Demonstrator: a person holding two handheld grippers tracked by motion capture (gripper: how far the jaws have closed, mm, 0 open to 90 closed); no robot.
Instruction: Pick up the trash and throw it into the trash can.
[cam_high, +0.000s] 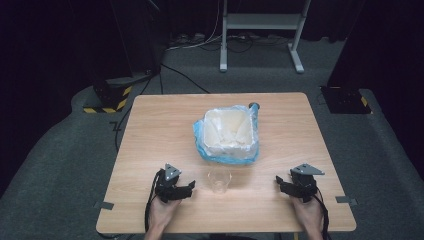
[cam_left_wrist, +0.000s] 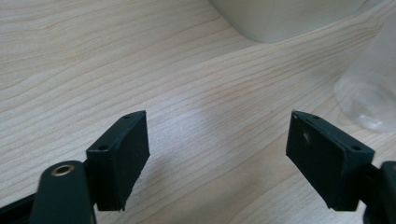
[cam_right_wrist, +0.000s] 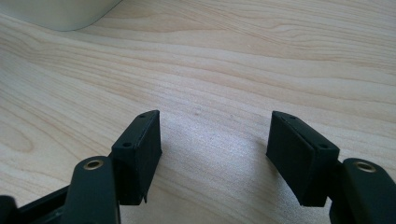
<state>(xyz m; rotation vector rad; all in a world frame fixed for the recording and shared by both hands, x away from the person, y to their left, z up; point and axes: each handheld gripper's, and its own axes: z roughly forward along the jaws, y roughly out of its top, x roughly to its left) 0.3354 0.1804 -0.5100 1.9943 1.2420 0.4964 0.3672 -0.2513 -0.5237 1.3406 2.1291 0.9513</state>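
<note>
Clear plastic cup stands upright between the two tongs, just right of the left gripper and farther from the right gripper; both are spread and empty. Beyond it sits a bag-lined white tub.

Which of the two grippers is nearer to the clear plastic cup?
The left gripper. The clear plastic cup stands just beside it, and appears at the edge of its own view; the right gripper rests farther away.

The left claw gapes empty over the wooden table, clear cup near.
</note>
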